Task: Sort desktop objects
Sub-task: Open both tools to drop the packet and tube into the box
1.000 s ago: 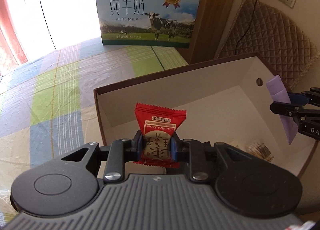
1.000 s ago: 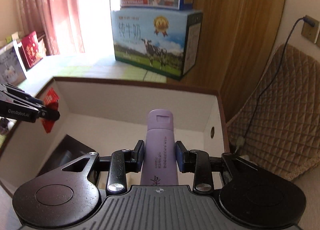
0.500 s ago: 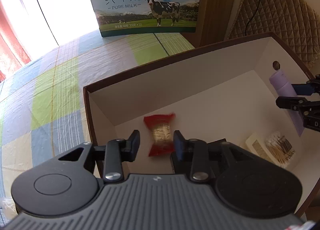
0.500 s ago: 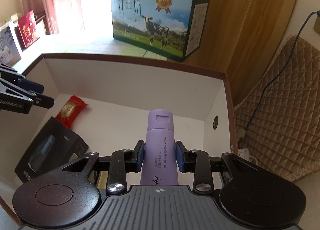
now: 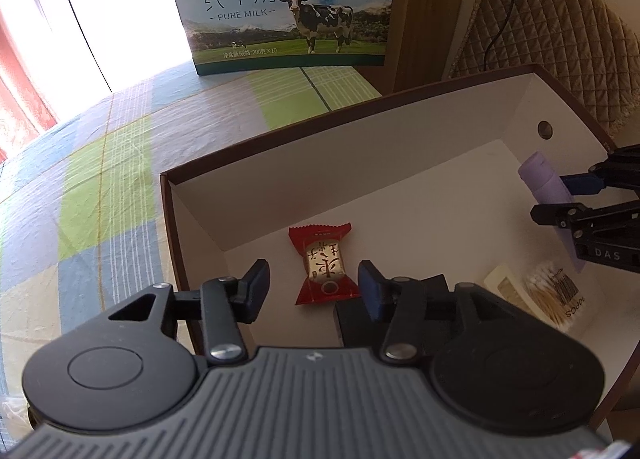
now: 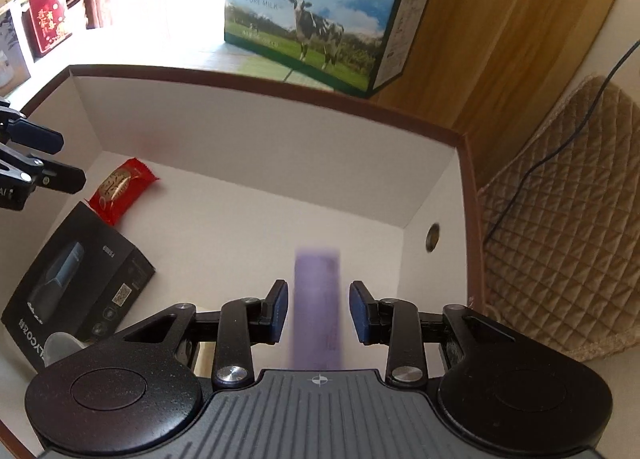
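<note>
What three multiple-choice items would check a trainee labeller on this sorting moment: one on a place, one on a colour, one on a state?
1. Where does the red candy lie?
A. on the tablecloth
B. on the box floor
C. on the milk carton

2. What colour is the tube between the right gripper fingers?
A. purple
B. green
C. white

3. How is the left gripper?
A. shut on the candy
B. shut on nothing
C. open

Answers: 1 B, it rests flat inside the white walls; 2 A, blurred but plainly purple; 3 C, both fingers stand clear of the wrapper.
</note>
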The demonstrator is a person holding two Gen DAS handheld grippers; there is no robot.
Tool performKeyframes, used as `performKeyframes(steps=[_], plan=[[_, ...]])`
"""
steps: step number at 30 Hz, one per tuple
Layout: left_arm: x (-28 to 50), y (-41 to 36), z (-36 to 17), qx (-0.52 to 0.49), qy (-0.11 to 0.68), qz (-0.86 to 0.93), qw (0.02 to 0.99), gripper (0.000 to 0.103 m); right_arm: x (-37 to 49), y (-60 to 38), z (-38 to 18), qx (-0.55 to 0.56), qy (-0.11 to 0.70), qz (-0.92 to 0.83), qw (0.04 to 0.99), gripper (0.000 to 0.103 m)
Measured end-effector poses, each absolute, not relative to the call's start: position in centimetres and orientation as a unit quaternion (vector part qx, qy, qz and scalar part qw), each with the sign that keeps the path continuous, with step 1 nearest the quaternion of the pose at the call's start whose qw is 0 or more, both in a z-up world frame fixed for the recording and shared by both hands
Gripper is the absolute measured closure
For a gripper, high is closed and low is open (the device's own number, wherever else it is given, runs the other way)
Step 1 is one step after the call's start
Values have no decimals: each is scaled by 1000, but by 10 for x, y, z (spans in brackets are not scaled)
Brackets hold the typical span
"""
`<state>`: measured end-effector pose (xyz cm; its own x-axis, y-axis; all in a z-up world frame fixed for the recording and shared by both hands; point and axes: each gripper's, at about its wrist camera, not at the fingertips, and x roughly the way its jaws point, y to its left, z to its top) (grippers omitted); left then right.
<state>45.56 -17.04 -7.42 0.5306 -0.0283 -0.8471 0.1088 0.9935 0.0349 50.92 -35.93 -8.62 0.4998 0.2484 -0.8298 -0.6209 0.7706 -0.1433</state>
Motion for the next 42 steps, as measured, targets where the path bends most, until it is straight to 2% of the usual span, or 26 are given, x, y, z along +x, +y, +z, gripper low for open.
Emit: performKeyframes(steps=[2,10,13,16,19,24,32,37,42], plan=[[455,-170,-73,41,482,-40,874,53,509,-361,-85,-212,431,259,838,71],[447,-170,-70,41,476,-49,877,44,490,-367,-76,-166,431,278,842,36],[442,-171,-67,43,472,-51,879,38,481,-368,-70,-149,427,282,846,26],[436,-170,-61,41,466,-56,882,37,471,-369,-62,-125,427,287,848,14],[428,-169,-55,37,461,-60,884,33,462,-371,-54,-102,424,295,850,7],[413,-168,-44,31,455,-67,888,28,446,-373,-42,-82,420,304,851,2],[386,-169,-26,28,451,-70,890,21,423,-377,-25,-63,411,301,858,2],[370,-170,-15,25,445,-63,893,11,410,-376,-18,-52,406,295,864,2],[355,-169,-8,20,441,-57,895,10,393,-373,-11,-50,398,295,867,2]])
